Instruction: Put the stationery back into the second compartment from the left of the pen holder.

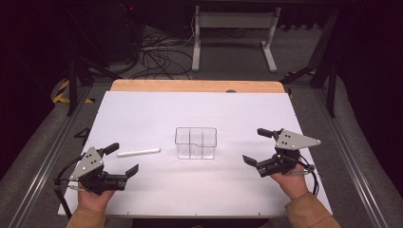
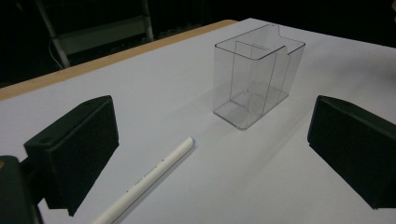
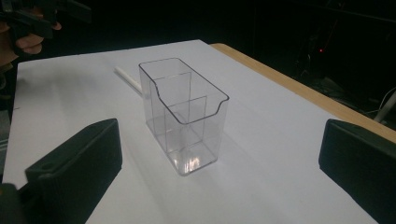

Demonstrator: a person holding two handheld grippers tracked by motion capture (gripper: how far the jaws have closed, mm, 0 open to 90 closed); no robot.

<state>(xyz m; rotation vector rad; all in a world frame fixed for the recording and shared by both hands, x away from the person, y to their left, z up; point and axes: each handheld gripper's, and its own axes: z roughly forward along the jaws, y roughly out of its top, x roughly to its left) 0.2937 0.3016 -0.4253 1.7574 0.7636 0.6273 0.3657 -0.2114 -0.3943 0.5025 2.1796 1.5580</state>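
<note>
A clear plastic box (image 1: 196,142) with inner dividers stands upright and empty at the middle of the white table (image 1: 142,109). Left of it lies a white pen (image 1: 139,152). My left gripper (image 1: 124,160) hovers near the front left, open, with nothing between its fingers; the pen (image 2: 144,183) lies just ahead of it and the box (image 2: 256,77) farther off. My right gripper (image 1: 257,146) sits to the right of the box, open and empty. From the right gripper view the box (image 3: 184,114) stands straight ahead, with the pen (image 3: 129,78) behind it.
A wooden edge (image 1: 197,86) runs along the table's far side. Beyond it are a white desk frame (image 1: 233,33) and loose cables (image 1: 159,54) on the floor. Metal rails flank the table left and right.
</note>
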